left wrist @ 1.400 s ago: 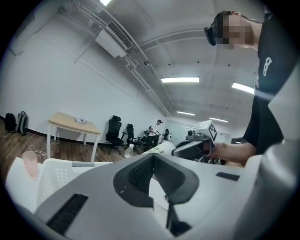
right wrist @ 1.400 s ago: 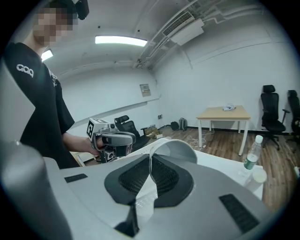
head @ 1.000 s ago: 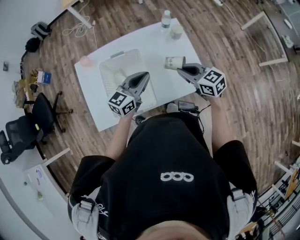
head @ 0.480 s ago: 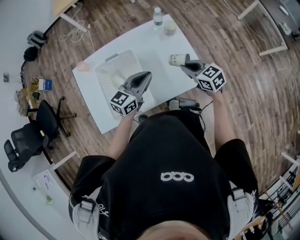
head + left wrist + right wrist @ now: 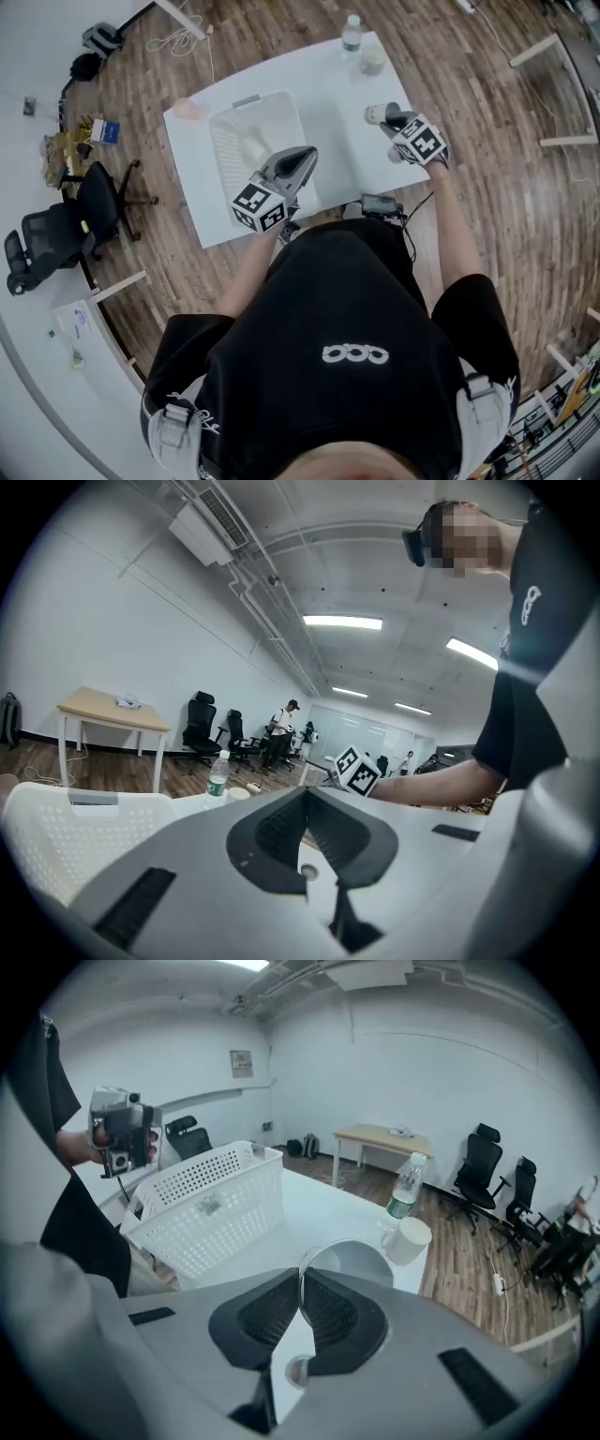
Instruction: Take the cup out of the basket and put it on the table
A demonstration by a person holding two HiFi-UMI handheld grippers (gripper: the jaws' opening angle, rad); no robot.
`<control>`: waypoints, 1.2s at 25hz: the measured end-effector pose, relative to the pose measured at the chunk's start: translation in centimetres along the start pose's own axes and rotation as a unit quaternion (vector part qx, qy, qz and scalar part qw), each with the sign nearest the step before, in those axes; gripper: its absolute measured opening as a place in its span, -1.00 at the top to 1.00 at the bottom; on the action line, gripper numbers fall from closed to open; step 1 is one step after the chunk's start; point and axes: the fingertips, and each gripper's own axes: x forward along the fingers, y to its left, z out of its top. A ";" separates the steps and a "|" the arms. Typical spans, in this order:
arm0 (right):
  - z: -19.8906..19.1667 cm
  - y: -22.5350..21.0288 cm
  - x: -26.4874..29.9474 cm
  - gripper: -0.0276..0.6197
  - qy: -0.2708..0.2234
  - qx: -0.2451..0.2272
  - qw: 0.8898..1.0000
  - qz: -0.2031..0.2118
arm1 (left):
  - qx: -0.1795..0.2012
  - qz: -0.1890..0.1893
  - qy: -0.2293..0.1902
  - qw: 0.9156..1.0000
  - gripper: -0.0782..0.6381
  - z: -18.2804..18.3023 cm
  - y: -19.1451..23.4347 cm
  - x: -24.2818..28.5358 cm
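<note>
My right gripper (image 5: 300, 1283) is shut on the rim of a pale cup (image 5: 354, 1262), pinching its wall between the pads. In the head view that cup (image 5: 374, 114) hangs tilted over the right part of the white table (image 5: 333, 122), ahead of the right gripper (image 5: 387, 119). The white perforated basket (image 5: 225, 150) stands on the table's left half, with a pale object (image 5: 253, 146) inside it. My left gripper (image 5: 307, 156) hovers shut and empty above the basket's near right corner; its jaws (image 5: 306, 799) are together with nothing between them.
A water bottle (image 5: 352, 32) and a white mug (image 5: 373, 60) stand at the table's far right corner; they also show as the bottle (image 5: 405, 1188) and mug (image 5: 409, 1239) just beyond the held cup. A pink object (image 5: 187, 110) lies at the far left corner. Office chairs (image 5: 80, 220) stand on the wood floor.
My right gripper has carried the cup a little to the right, farther from the basket. The left gripper has stayed shut near the basket's corner.
</note>
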 end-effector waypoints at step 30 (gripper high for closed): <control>-9.8 -6.5 12.5 0.79 0.295 -0.201 0.934 -0.022 | -0.051 0.151 -0.049 0.986 0.76 -1.7 2.7 -3.0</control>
